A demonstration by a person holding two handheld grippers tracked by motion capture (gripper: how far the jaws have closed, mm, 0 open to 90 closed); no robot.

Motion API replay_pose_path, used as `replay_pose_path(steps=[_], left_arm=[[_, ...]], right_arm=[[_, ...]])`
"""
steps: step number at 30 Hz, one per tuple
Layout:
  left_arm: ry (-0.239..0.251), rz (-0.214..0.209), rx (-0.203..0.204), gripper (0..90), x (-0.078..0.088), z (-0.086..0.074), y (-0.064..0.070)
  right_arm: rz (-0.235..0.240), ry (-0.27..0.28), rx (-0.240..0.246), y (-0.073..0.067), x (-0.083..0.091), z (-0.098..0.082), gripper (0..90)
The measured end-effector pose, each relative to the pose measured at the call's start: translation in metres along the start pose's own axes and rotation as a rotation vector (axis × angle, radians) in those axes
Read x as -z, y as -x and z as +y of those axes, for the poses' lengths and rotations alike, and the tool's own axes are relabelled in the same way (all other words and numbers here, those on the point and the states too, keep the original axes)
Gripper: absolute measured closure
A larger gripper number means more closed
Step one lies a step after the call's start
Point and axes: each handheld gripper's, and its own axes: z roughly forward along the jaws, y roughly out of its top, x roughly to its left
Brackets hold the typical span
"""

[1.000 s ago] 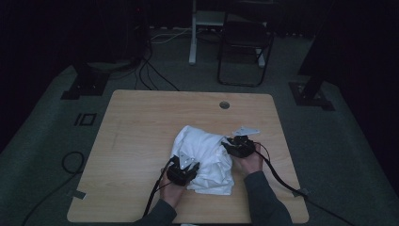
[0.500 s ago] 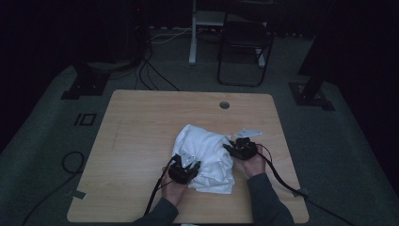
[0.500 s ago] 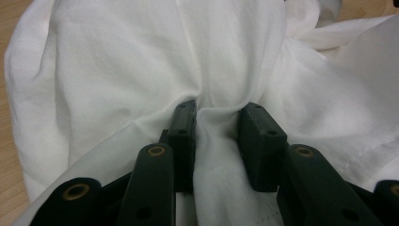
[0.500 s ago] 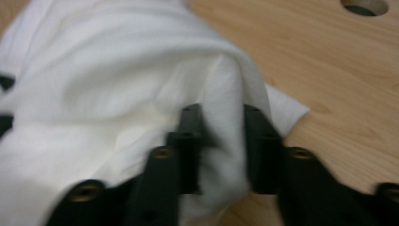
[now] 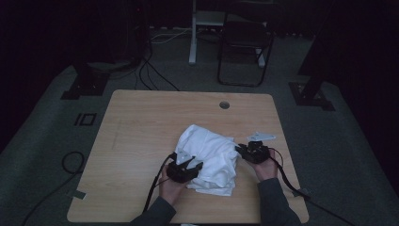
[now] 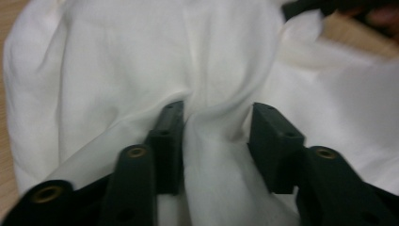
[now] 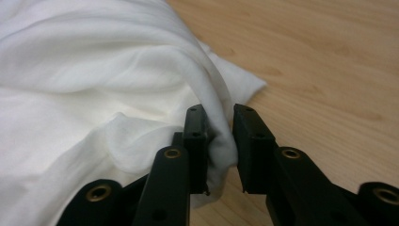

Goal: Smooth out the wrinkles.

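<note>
White cloth [image 5: 211, 157], crumpled, softly folded

Room is dim from where I stand: the high view is underexposed, corners falling to near black, floor murky grey. The table [image 5: 141, 141] reads as a muted tan patch, and the white cloth [image 5: 211, 155] is the brightest thing there, with no hard shadows around it. No visible lamp or glare. Left gripper view is much brighter, soft diffuse light, cloth [image 6: 141, 61] close to blown out with faint fold shading; overall soft focus, top right corner smeared with motion blur. Right gripper view is evenly lit and sharper; wood grain is legible nearby but goes soft toward the top edge.
</note>
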Motion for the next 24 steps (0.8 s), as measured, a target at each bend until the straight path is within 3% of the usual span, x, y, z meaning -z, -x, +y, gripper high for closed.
replay_pose_path(steps=[2,6,9,14,19,21,22,24], left_arm=[[0.045,-0.017,0.006,50.7,0.014,0.014,-0.008],[0.103,0.068,-0.025,48.6,0.025,0.042,-0.035],[0.091,0.117,-0.005,48.6,0.017,0.056,-0.063],[0.030,0.169,0.037,48.8,-0.017,0.070,-0.102],[-0.033,0.096,0.056,49.8,-0.054,0.072,-0.114],[-0.054,0.080,0.082,51.2,-0.065,0.069,-0.115],[-0.069,0.052,0.100,52.1,-0.071,0.067,-0.116],[-0.086,0.026,0.103,66.5,-0.075,0.063,-0.116]], right_arm=[[-0.005,0.009,0.012,-0.002,0.005,0.004,71.6],[-0.001,0.038,0.028,-0.006,0.012,0.012,60.5],[-0.007,0.069,0.042,-0.013,0.019,0.019,55.7],[-0.028,0.110,0.064,-0.023,0.026,0.028,52.9],[-0.031,0.078,0.076,-0.027,0.013,0.033,56.5],[-0.034,0.057,0.072,-0.025,0.005,0.032,57.5],[-0.036,0.048,0.063,-0.024,0.002,0.031,59.8],[-0.023,0.038,0.060,-0.021,-0.004,0.029,68.8]])
